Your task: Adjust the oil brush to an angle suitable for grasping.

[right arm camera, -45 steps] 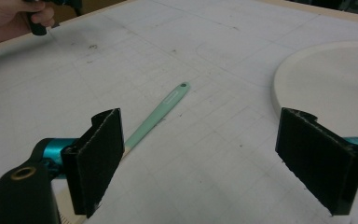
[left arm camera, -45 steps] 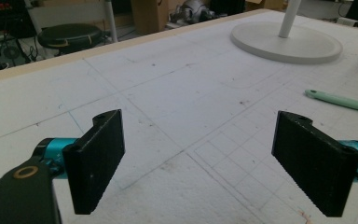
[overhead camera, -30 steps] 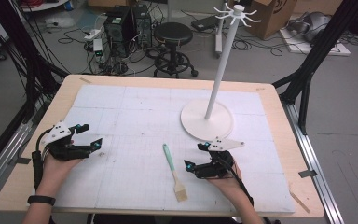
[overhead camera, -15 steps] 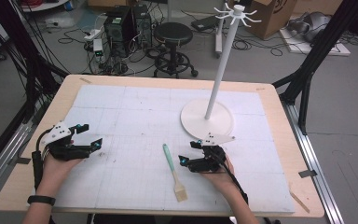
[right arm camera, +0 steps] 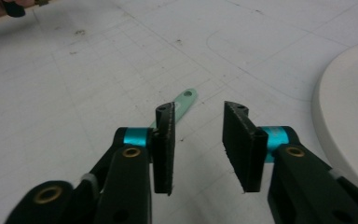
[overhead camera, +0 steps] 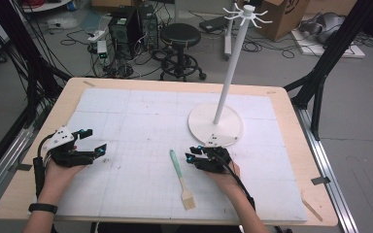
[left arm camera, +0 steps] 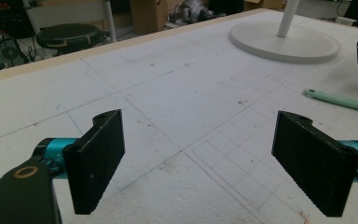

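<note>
A pastry brush (overhead camera: 179, 172) with a mint-green handle and pale bristles lies flat on the white mat, handle end pointing away from me. My right gripper (overhead camera: 190, 154) sits just right of the handle, jaws pointing left at it. In the right gripper view the jaws (right arm camera: 198, 135) stand open a narrow way with nothing between them, and the handle tip (right arm camera: 184, 100) shows just beyond the left jaw. My left gripper (overhead camera: 94, 141) rests at the mat's left side, far from the brush. Its jaws (left arm camera: 200, 163) are wide open and empty, with the brush handle (left arm camera: 340, 100) off to their right.
A white stand with a round base (overhead camera: 216, 124) and a tall pole (overhead camera: 230, 68) topped by hooks stands right behind my right gripper. The base (left arm camera: 284, 42) also lies ahead of my left gripper. The wooden table edge (overhead camera: 315, 145) frames the mat.
My right gripper has slid a little left, closer to the brush handle. The left gripper and the brush have stayed put.
</note>
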Action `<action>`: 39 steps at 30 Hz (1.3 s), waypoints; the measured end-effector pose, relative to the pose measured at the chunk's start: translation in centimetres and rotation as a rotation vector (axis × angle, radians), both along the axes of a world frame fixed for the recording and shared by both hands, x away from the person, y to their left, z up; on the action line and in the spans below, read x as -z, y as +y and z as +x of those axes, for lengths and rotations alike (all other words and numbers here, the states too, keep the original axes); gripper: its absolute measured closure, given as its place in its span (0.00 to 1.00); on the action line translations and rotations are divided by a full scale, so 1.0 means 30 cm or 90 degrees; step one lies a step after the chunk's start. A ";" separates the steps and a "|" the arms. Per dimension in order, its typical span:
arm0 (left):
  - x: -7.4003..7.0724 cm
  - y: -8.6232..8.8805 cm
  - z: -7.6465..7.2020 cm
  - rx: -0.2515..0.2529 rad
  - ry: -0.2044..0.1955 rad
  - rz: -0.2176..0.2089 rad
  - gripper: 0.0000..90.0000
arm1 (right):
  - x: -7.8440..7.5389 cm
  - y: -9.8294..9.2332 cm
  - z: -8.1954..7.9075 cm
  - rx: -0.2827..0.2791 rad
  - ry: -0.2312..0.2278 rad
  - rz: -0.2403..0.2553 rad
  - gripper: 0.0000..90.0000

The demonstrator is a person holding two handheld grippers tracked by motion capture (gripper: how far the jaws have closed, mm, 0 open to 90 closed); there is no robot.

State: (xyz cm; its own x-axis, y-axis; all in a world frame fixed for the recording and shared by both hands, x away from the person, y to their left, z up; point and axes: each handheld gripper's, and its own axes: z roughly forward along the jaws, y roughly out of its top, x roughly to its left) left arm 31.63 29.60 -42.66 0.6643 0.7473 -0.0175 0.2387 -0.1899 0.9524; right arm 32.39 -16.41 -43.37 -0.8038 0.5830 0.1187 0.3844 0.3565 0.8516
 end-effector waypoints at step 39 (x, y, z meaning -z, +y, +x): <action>0.000 -0.001 -0.002 0.004 0.002 0.003 0.20 | 0.035 0.270 0.048 -0.112 0.019 -0.151 1.00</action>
